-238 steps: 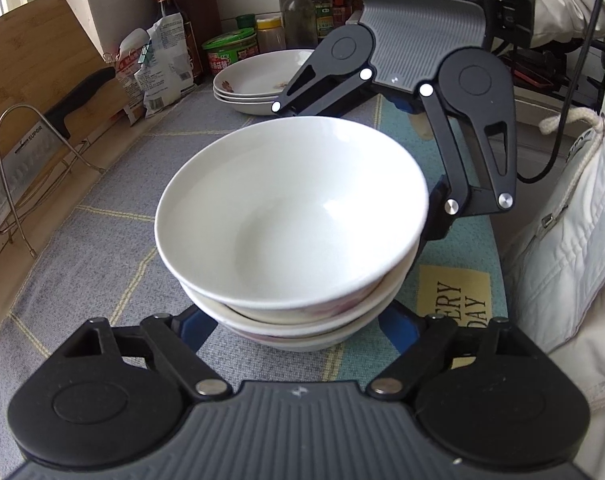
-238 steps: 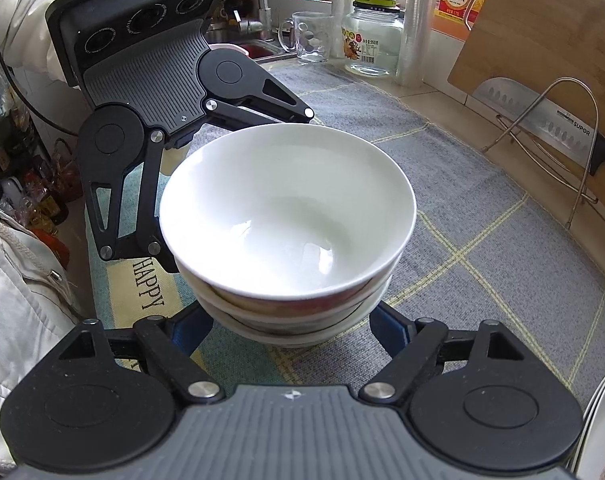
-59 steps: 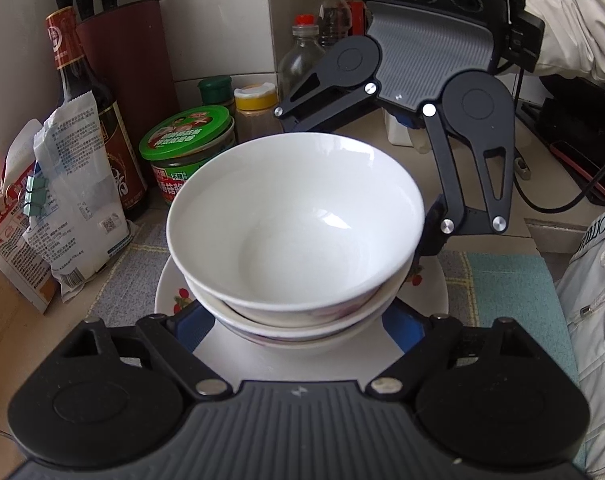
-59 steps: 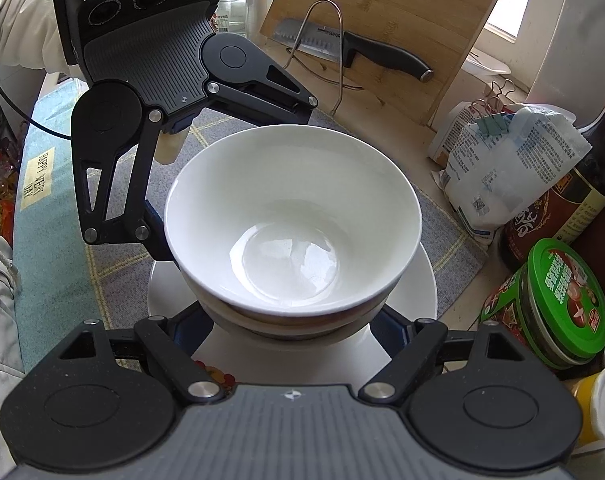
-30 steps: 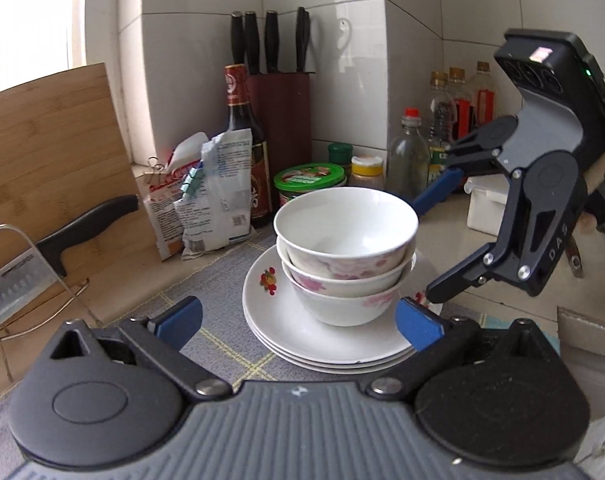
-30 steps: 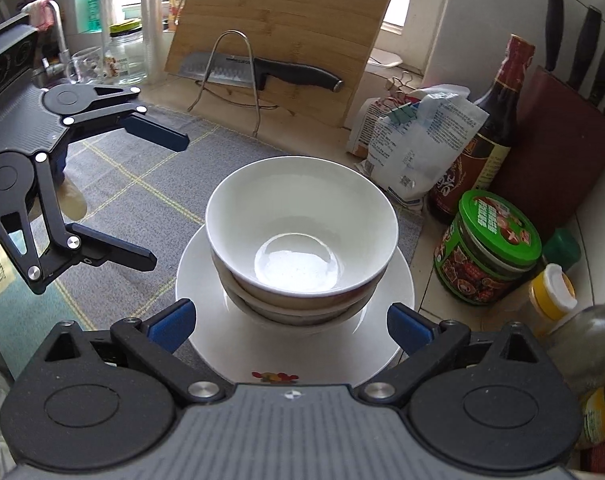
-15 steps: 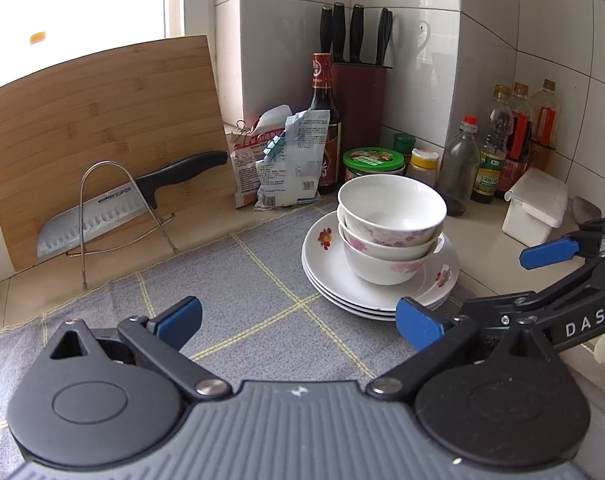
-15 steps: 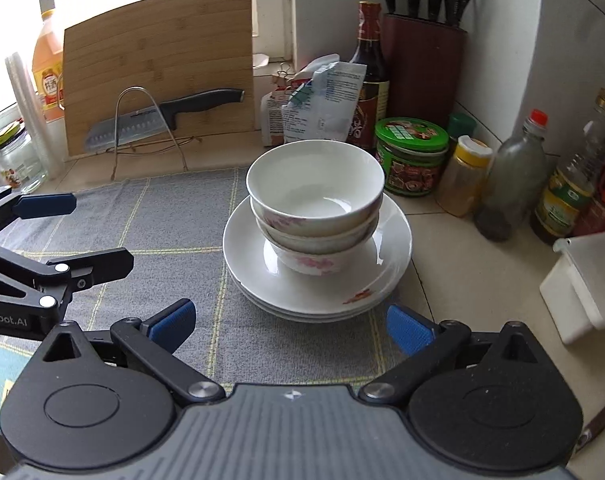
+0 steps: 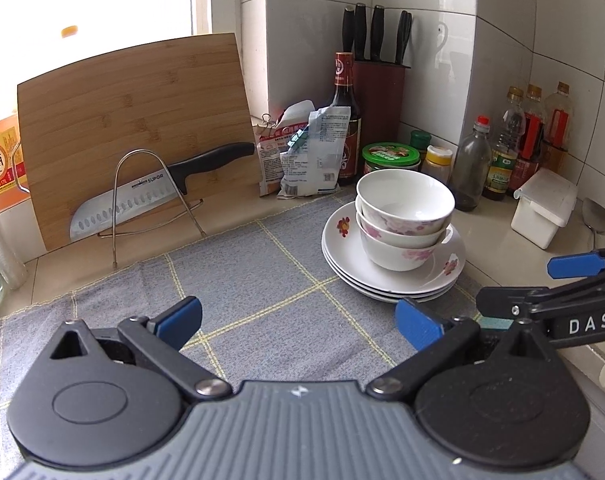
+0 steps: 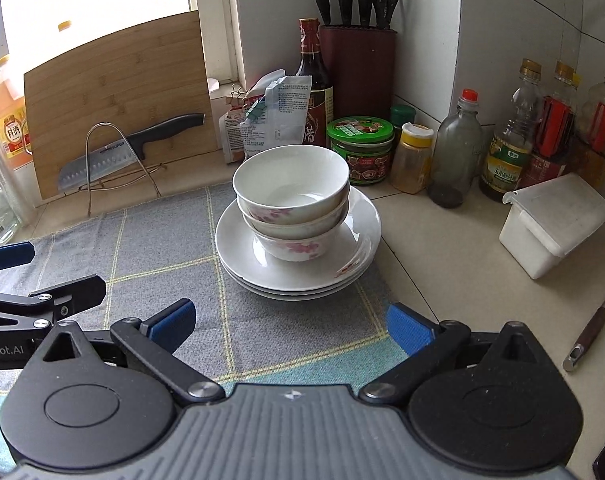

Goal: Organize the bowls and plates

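Three nested white bowls with pink flowers (image 9: 404, 212) (image 10: 292, 200) stand on a stack of three white plates (image 9: 342, 240) (image 10: 238, 248) at the far right corner of the grey mat. My left gripper (image 9: 298, 320) is open and empty, well back from the stack over the mat. My right gripper (image 10: 288, 326) is open and empty, in front of the stack and apart from it. Each gripper shows at the edge of the other's view: the right (image 9: 574, 280), the left (image 10: 22, 276).
A bamboo cutting board (image 9: 134, 120) leans on the back wall with a knife (image 9: 158, 192) on a wire rack. A knife block (image 10: 356, 68), sauce bottle (image 10: 312, 72), snack bags (image 10: 262, 116), green-lidded jar (image 10: 360, 148), several bottles (image 10: 514, 132) and a white box (image 10: 554, 220) crowd the corner.
Both grippers let go of the bowl stack after setting it on the plates, opened, and drew back and up. The stack now stands alone.
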Available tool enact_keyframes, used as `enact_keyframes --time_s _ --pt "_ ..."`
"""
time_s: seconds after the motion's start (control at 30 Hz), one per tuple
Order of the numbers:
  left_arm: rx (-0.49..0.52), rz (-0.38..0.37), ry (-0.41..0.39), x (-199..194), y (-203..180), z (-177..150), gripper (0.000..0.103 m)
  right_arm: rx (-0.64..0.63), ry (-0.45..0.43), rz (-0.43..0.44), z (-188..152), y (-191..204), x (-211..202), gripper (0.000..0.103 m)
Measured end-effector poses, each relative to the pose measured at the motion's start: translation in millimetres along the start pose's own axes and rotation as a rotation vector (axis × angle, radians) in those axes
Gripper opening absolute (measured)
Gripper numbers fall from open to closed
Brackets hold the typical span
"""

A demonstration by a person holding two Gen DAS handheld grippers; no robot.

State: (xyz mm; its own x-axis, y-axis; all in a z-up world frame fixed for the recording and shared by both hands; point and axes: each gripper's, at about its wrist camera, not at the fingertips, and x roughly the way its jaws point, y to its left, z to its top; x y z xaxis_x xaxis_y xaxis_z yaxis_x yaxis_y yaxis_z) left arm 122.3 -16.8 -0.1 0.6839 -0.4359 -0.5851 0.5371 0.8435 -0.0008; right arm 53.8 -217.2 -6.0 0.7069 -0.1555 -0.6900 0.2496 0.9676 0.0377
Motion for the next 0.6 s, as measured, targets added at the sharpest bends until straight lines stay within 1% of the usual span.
enact_keyframes --time_s 0.6 --pt "0.004 0.002 -0.012 -5 -1 3 0.102 -0.004 -0.025 -0.020 5 5 -12 0.103"
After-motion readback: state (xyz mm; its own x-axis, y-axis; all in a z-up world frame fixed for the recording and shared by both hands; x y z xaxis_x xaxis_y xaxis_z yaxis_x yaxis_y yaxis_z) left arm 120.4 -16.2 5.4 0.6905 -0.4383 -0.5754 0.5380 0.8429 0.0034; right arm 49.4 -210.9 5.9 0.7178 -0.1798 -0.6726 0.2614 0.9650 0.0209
